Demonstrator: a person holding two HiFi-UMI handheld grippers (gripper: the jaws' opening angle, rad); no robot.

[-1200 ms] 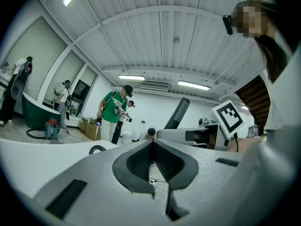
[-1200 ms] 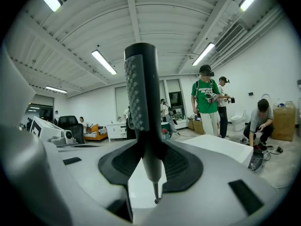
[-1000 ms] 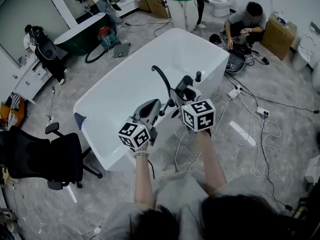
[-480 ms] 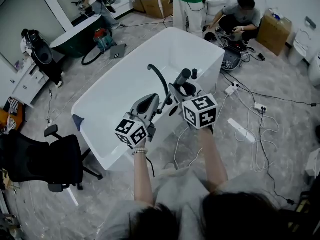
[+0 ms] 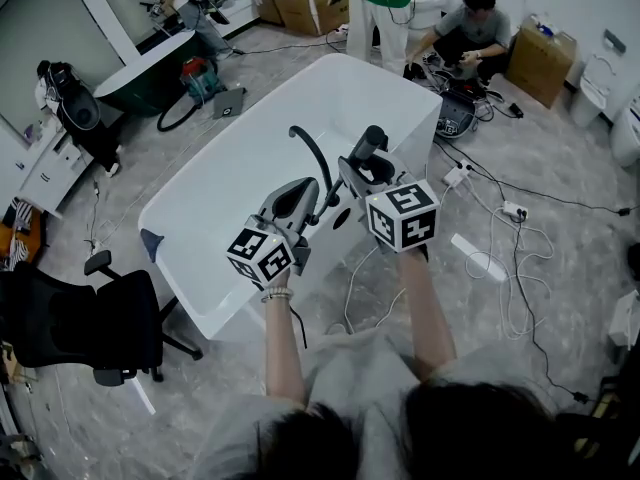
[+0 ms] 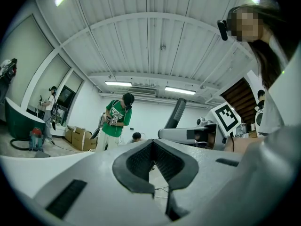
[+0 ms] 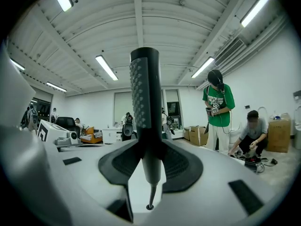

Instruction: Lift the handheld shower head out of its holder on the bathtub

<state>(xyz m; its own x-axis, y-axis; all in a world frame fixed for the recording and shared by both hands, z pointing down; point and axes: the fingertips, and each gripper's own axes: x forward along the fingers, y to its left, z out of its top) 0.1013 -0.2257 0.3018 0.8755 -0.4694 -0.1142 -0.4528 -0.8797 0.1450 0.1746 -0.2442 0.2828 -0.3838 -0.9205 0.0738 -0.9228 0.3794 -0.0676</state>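
Observation:
The dark handheld shower head (image 7: 145, 93) stands upright between the pads of my right gripper (image 7: 149, 147), which is shut on its handle; its thin hose end hangs below the jaws. In the head view the shower head (image 5: 372, 140) sits in that right gripper (image 5: 368, 165) above the near rim of the white bathtub (image 5: 230, 133), beside the black curved faucet (image 5: 312, 153). My left gripper (image 5: 303, 192) hovers just left of it over the rim. The left gripper (image 6: 153, 157) has its pads meeting at the tips with nothing between them.
A person in a green shirt (image 5: 380, 8) stands beyond the tub and another (image 5: 470, 28) crouches by tools. Cables (image 5: 510, 258) trail over the floor at right. A black office chair (image 5: 90, 318) stands at left, and cardboard boxes (image 5: 545, 63) sit at the back.
Both grippers have risen a little over the tub rim. The shower head has come up with the right gripper, which stays closed on it.

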